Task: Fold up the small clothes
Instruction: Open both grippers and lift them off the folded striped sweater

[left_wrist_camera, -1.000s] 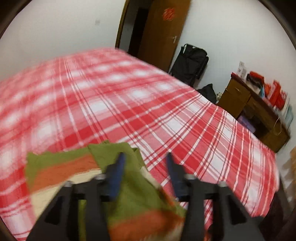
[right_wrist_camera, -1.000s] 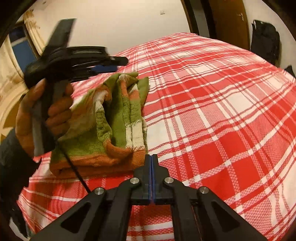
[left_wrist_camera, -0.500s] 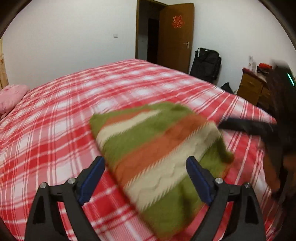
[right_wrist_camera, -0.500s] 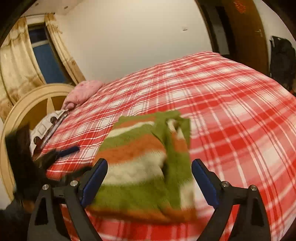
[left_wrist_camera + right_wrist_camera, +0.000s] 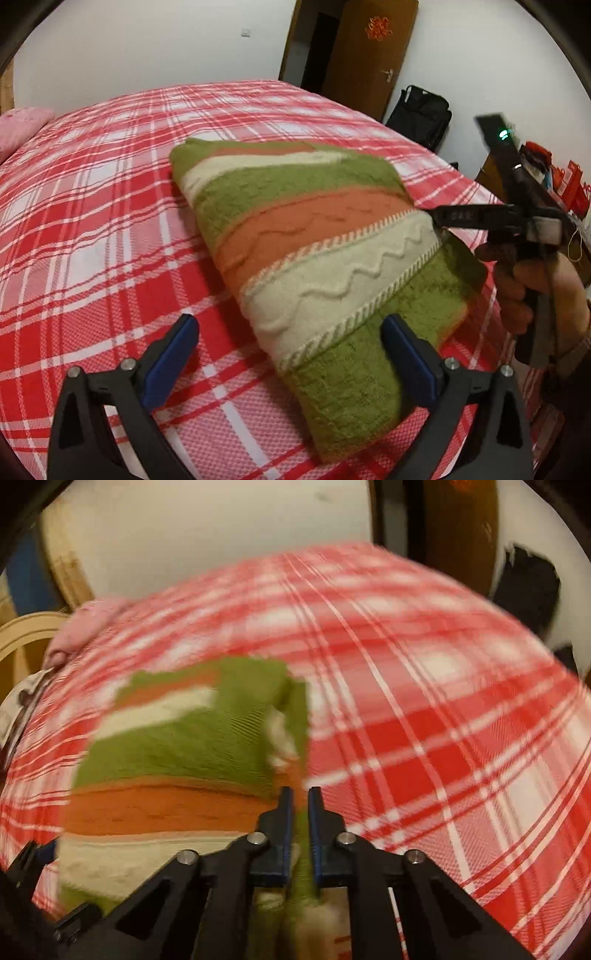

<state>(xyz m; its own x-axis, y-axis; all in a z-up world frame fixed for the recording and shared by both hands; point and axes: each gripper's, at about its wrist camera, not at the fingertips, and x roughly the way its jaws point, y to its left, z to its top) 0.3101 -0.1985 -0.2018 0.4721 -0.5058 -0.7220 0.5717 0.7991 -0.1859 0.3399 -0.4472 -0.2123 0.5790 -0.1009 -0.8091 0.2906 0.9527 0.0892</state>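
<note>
Got striped sweater [image 5: 314, 229] lying folded on bed [image 5: 110, 221], close to its near edge, long side running diagonally across the plaid cover. Holding left gripper [image 5: 290, 321] low over that same edge of bed: jaws have just been opening, now spread wide and released, with sweater's near green corner between the blue fingers [image 5: 173, 354], not pinched. Gripping right gripper [image 5: 297, 794] in hand [image 5: 535, 288] at right side of bed: jaws have just been closing, now clenched to a thin slit with green knit caught in it, so grasping sweater's edge. Heavy blur in right wrist view. Also seeing pink pillow [image 5: 22, 125] at bed's head end, brown door [image 5: 369, 55] and black bag [image 5: 421, 114] beyond bed's far side.
</note>
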